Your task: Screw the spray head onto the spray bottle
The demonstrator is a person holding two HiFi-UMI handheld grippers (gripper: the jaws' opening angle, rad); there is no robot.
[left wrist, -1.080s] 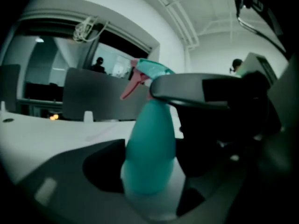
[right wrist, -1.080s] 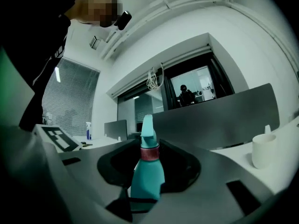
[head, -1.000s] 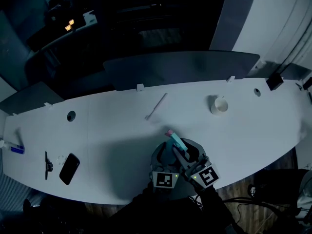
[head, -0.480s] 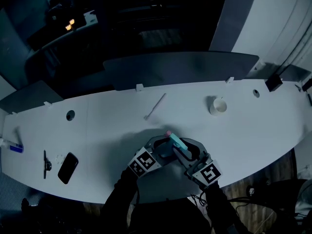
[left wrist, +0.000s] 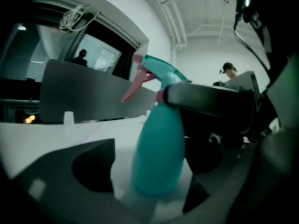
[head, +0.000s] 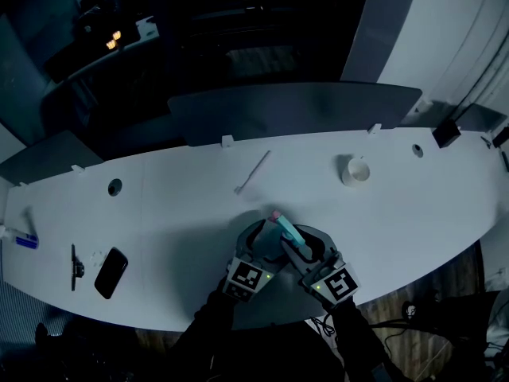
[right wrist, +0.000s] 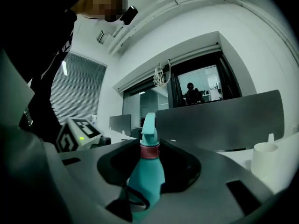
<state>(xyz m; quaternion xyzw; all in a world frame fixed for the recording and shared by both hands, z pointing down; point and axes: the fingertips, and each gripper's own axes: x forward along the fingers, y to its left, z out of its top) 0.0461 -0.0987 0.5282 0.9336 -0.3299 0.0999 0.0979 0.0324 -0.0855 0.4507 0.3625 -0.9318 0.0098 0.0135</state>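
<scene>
A teal spray bottle (head: 289,234) stands tilted near the table's front edge, its teal spray head (left wrist: 156,73) with a pink trigger sitting on the neck. My right gripper (head: 302,253) is shut on the bottle (right wrist: 145,178), whose pink collar and spray head (right wrist: 148,127) rise between its jaws. My left gripper (head: 265,245) comes in from the left. Its jaws have just been opening and stand wide on either side of the bottle's body (left wrist: 159,157), without pressing on it. A jaw of the right gripper (left wrist: 205,99) crosses the neck in the left gripper view.
A white cup (head: 357,171) stands at the back right, and a thin white stick (head: 254,173) lies behind the bottle. A phone (head: 111,272), a dark tool (head: 74,265) and a blue pen (head: 26,243) lie far left. A grey partition (head: 294,110) runs behind the white table (head: 183,213).
My left gripper swung out to the left of the bottle, then came partway back beside it. My right gripper and the bottle have stayed put.
</scene>
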